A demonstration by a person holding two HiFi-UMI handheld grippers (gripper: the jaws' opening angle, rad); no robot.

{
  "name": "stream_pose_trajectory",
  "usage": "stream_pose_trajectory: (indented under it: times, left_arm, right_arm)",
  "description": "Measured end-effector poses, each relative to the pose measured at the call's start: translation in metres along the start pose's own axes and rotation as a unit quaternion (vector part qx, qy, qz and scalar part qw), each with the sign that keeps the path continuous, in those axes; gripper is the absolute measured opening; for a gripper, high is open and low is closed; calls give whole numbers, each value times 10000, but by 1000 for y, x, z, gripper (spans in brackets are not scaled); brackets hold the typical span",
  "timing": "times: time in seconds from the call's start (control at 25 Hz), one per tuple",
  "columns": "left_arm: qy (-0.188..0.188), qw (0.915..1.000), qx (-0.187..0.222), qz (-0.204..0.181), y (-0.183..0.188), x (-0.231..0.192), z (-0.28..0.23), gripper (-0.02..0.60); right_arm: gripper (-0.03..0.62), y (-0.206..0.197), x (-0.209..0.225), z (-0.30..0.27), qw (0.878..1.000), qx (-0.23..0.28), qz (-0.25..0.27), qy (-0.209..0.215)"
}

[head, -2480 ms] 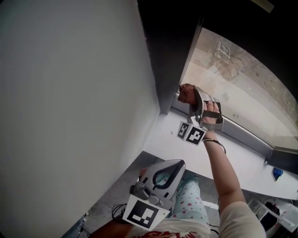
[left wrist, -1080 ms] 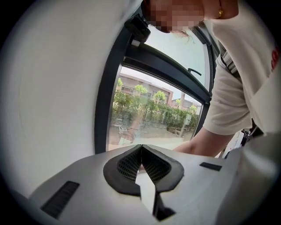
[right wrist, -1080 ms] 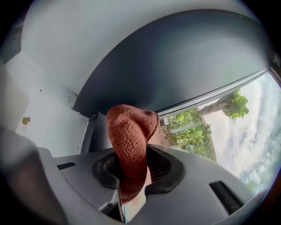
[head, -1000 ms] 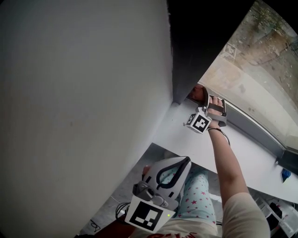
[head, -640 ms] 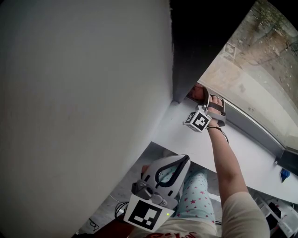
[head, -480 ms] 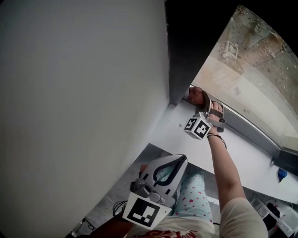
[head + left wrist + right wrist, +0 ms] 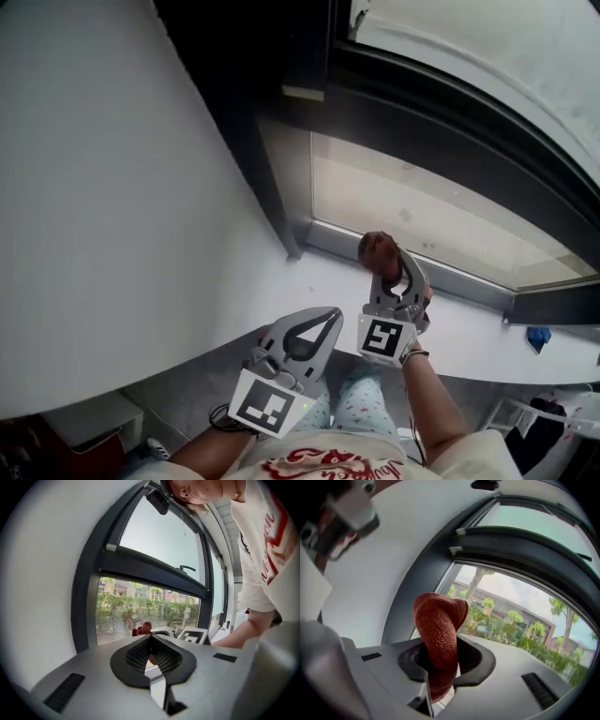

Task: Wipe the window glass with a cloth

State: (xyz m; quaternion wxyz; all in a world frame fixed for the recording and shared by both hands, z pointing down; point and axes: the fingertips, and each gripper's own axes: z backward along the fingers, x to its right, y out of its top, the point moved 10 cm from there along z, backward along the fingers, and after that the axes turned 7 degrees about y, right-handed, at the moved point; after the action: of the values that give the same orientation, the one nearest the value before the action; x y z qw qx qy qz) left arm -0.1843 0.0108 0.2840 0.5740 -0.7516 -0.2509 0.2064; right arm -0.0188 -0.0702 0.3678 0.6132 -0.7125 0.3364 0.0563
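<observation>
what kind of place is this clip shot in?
Likely an indoor room, right at a window: dark window frame over a white sill, plain white wall beside it, trees and a building visible outside through the glass. The right gripper holds a red cloth.

I see a white sill [image 7: 478, 328] running below the window [image 7: 422, 206]; a small blue object [image 7: 537, 337] lies near its right end. Grey floor [image 7: 178, 398] shows beneath.

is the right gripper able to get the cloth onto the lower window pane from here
Probably yes: the right gripper holds the red cloth close before the lower pane, with nothing seen between them.
</observation>
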Motion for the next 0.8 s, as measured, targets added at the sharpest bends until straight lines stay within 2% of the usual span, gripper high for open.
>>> stream_pose_trajectory:
  times: [0.08,0.24,0.52,0.68,0.8]
  left_arm:
    - [-19,9998,168,-68,17,12,-6,21]
    - [234,9989,336,223,45,42,-12,21]
    - [141,9959,749,481,92,126,-25,21]
    - [158,9953,758,582,109,170,-19,21]
    - [92,9953,820,512,111,197,-13,21]
  right_arm:
    - [100,12,26,30,9992,184,-369,-13]
    - [100,36,65,94,9950,546,-816,-209]
    - [100,51,127,214,9754,848,-1959,-554]
    - [100,46,149,263,9746,884,-2005,-465]
    - [100,44,163,288,9707,1083,-2092,-470]
